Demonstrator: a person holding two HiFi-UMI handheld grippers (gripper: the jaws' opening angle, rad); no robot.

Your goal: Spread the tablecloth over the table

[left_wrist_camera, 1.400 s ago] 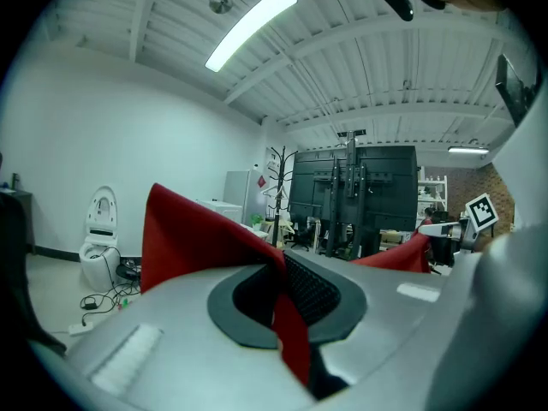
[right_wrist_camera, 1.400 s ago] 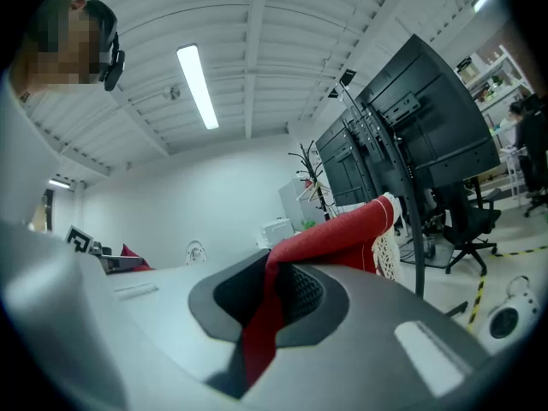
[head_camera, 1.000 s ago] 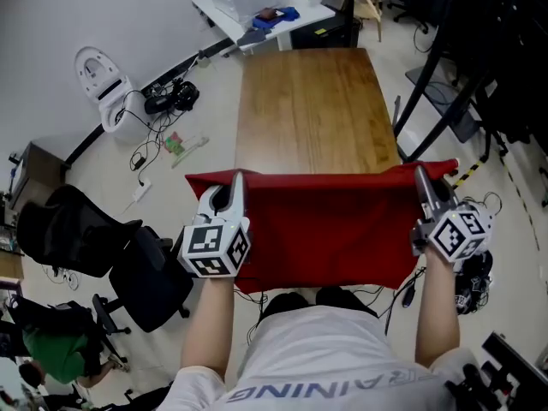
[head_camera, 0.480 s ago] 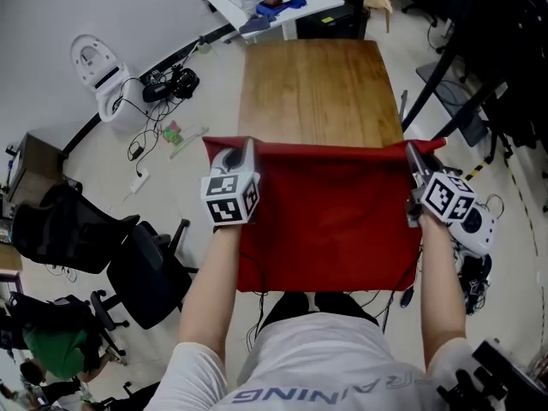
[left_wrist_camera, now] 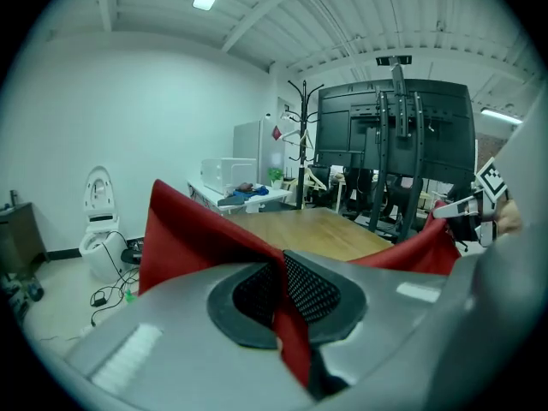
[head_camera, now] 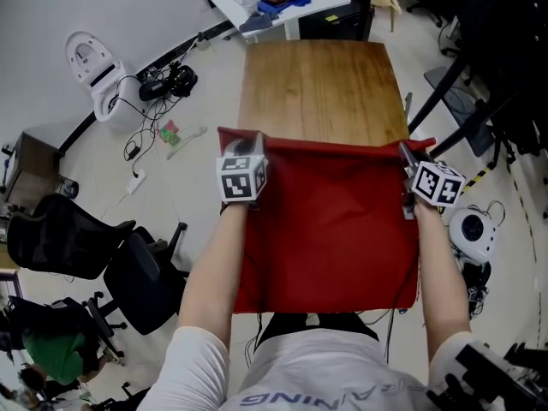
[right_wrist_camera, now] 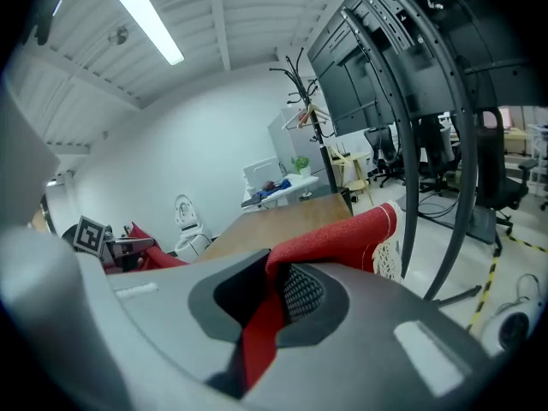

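Observation:
A red tablecloth (head_camera: pixel 330 221) hangs stretched between my two grippers over the near end of the wooden table (head_camera: pixel 321 88). My left gripper (head_camera: pixel 254 138) is shut on its far left corner, and my right gripper (head_camera: pixel 402 150) is shut on the far right corner. The cloth's far edge runs straight across the tabletop, and its near edge hangs down toward the person's body. In the left gripper view the red fabric (left_wrist_camera: pixel 205 234) is pinched between the dark pads. In the right gripper view the red cloth (right_wrist_camera: pixel 334 238) folds over the jaws, with a white lace trim (right_wrist_camera: pixel 390 251) at its corner.
A white side table (head_camera: pixel 274 7) with blue items stands beyond the wooden table. Black stand poles (head_camera: pixel 454 67) rise at the right. Office chairs (head_camera: pixel 94 247) sit at the left, with cables and a white device (head_camera: pixel 90 67) on the floor.
Both grippers have moved forward and down with the tablecloth. Its far edge now lies farther along the tabletop, covering more of the wood.

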